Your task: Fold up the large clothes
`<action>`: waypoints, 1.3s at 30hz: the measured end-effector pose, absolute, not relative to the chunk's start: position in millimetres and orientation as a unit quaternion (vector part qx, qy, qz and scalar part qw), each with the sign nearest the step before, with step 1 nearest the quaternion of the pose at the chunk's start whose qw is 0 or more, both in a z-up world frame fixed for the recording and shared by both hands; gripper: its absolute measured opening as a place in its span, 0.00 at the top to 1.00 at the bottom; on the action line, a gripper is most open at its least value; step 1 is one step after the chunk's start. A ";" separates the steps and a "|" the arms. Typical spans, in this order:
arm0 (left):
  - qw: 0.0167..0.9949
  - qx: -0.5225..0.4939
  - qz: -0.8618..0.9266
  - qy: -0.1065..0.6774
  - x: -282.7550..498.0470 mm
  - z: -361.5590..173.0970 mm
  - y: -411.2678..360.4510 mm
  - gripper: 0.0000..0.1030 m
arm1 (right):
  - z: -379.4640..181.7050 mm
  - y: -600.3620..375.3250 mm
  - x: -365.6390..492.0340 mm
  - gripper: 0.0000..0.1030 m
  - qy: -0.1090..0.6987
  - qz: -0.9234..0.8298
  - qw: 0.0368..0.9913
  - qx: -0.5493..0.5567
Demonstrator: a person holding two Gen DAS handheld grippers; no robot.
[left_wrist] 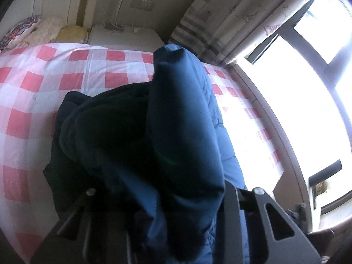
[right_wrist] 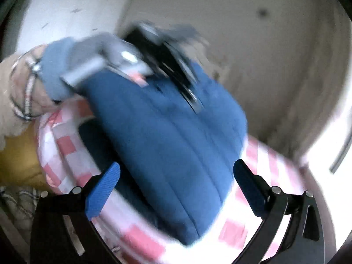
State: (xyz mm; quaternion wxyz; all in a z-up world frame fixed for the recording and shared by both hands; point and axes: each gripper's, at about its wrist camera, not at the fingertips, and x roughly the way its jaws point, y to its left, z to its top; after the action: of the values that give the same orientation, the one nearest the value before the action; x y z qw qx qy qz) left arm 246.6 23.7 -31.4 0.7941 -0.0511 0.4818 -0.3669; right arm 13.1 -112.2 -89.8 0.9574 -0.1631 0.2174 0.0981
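Observation:
A blue padded jacket (left_wrist: 182, 118) with a dark lining lies on the bed with its red-and-white checked sheet (left_wrist: 44, 83). My left gripper (left_wrist: 176, 209) is shut on a fold of the jacket and holds it up, so the cloth covers the fingers. In the right wrist view the jacket (right_wrist: 171, 136) hangs from the left gripper (right_wrist: 167, 66), held by a gloved hand (right_wrist: 66, 66). My right gripper (right_wrist: 176, 176) is open and empty, with its blue-padded fingers (right_wrist: 105, 189) either side of the jacket. That view is blurred.
Pillows (left_wrist: 26, 30) and a white bedside cabinet (left_wrist: 125, 37) stand at the head of the bed. Curtains (left_wrist: 220, 22) and a bright window (left_wrist: 297, 92) run along the right side. A yellow cushion (right_wrist: 19, 158) sits at the left.

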 end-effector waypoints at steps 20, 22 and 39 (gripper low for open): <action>0.826 -0.042 -0.398 0.396 220.2 29.7 32.4 0.84 | -154.5 -129.7 74.8 0.04 0.332 0.014 0.933 -0.136; 0.832 -0.029 -0.389 0.393 223.0 35.8 42.1 0.84 | -155.3 -128.7 75.6 0.04 0.334 0.009 0.932 -0.143; 0.802 -0.181 -0.395 0.410 255.8 -92.9 146.1 0.77 | -155.1 -143.8 90.6 0.04 0.372 0.036 0.921 -0.114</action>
State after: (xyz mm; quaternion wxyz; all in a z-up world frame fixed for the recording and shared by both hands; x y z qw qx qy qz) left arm 255.8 146.1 -92.9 0.8019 -0.1814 0.4100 -0.3949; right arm 90.6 -143.8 -155.1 0.9206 -0.1142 0.3717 0.0357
